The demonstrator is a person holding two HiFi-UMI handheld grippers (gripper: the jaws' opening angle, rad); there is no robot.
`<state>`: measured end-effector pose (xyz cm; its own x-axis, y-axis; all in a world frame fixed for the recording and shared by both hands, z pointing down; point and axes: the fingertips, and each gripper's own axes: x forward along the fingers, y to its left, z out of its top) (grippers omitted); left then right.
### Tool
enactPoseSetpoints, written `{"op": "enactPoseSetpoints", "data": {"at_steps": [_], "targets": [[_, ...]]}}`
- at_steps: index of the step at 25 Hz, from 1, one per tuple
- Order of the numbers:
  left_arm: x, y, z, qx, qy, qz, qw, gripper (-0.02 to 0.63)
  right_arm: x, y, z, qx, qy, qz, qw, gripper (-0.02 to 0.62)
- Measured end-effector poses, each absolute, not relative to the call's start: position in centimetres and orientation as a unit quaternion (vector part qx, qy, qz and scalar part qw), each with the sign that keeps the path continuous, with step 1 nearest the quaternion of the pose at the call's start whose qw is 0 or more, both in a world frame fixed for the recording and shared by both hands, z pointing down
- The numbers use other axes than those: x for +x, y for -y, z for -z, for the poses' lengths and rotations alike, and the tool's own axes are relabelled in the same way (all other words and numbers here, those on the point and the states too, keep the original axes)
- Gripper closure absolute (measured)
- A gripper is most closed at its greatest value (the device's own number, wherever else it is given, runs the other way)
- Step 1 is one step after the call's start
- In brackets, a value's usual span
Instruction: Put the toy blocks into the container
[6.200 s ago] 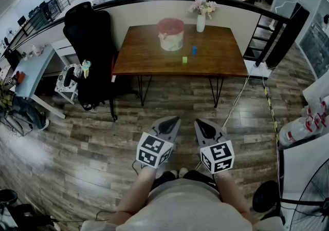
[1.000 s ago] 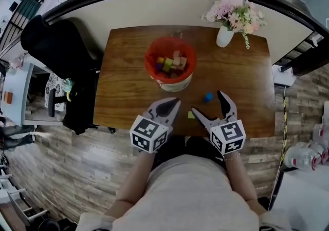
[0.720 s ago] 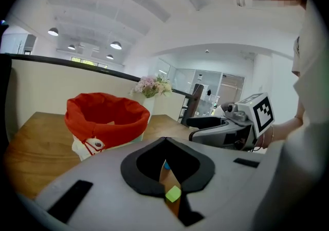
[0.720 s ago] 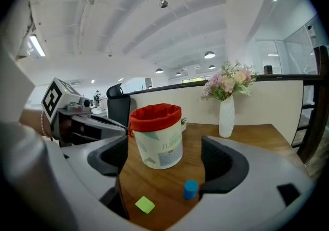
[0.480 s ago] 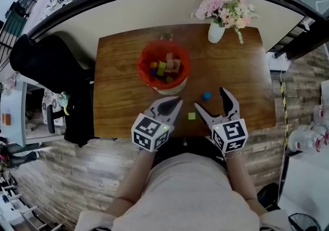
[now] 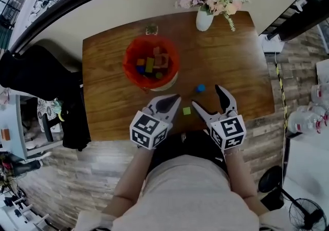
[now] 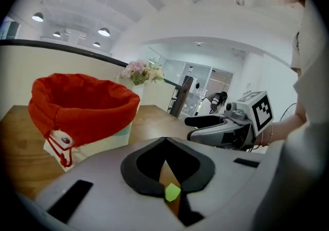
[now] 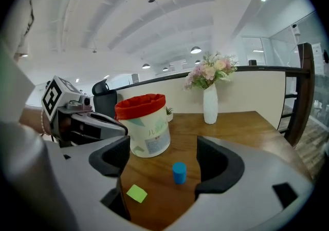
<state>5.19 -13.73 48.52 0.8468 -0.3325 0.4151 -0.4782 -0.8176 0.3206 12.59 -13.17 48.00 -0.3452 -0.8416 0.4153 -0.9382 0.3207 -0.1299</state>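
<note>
A white bucket with a red liner (image 6: pixel 150 65) stands on the wooden table (image 6: pixel 108 96) and holds several blocks. A green block (image 6: pixel 186 111) lies near the front edge, between my two grippers. A blue cylinder (image 6: pixel 200 88) stands just beyond it. My left gripper (image 6: pixel 172 100) is shut and empty; past its joined tips (image 7: pixel 165 140) I see the green block (image 7: pixel 172 192). My right gripper (image 6: pixel 207 97) is open, its jaws having just closed a little with nothing between them. The blue cylinder (image 8: pixel 179 172) stands ahead of its jaws (image 8: pixel 163 158), the green block (image 8: pixel 136 193) to the lower left.
A white vase of flowers (image 6: pixel 204 19) stands at the table's far right, and a small plant (image 6: pixel 151 30) sits behind the bucket. A black chair (image 6: pixel 31 81) is left of the table. The bucket (image 8: pixel 146 124) stands to the left beyond the cylinder.
Both grippers have moved forward and slightly down over the table's front edge, toward the two loose blocks. The right jaws stand a little narrower. Six seconds ago I stood well back from the table.
</note>
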Motion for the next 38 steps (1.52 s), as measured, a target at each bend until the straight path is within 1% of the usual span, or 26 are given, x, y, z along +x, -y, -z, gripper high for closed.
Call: {"op": "enactPoseSetpoints", "data": {"at_steps": [11, 15, 23, 26, 30, 33, 38], "targets": [[6.9, 12.6, -52.2, 0.933, 0.178, -0.194, 0.245, 0.591, 14.3, 13.6, -54.1, 0.556, 0.781, -0.213, 0.186, 0.267], [7.6, 12.6, -53.0, 0.937, 0.169, -0.203, 0.229, 0.591, 14.3, 13.9, -55.9, 0.552, 0.779, -0.226, 0.194, 0.287], [8.3, 13.2, -54.7, 0.935, 0.170, -0.194, 0.245, 0.591, 13.9, 15.3, -58.5, 0.558, 0.771, -0.237, 0.194, 0.336], [8.3, 13.5, -55.0, 0.934, 0.172, -0.193, 0.247, 0.591, 13.9, 15.9, -58.9, 0.567, 0.766, -0.235, 0.192, 0.368], [8.0, 13.7, -55.2, 0.933, 0.178, -0.190, 0.250, 0.591, 14.0, 16.0, -59.2, 0.574, 0.762, -0.231, 0.191, 0.396], [7.8, 13.8, -55.2, 0.933, 0.180, -0.189, 0.248, 0.591, 14.1, 16.0, -59.4, 0.579, 0.760, -0.229, 0.188, 0.435], [7.2, 14.2, -54.9, 0.933, 0.187, -0.187, 0.245, 0.591, 14.1, 16.1, -59.4, 0.581, 0.759, -0.231, 0.184, 0.443]]}}
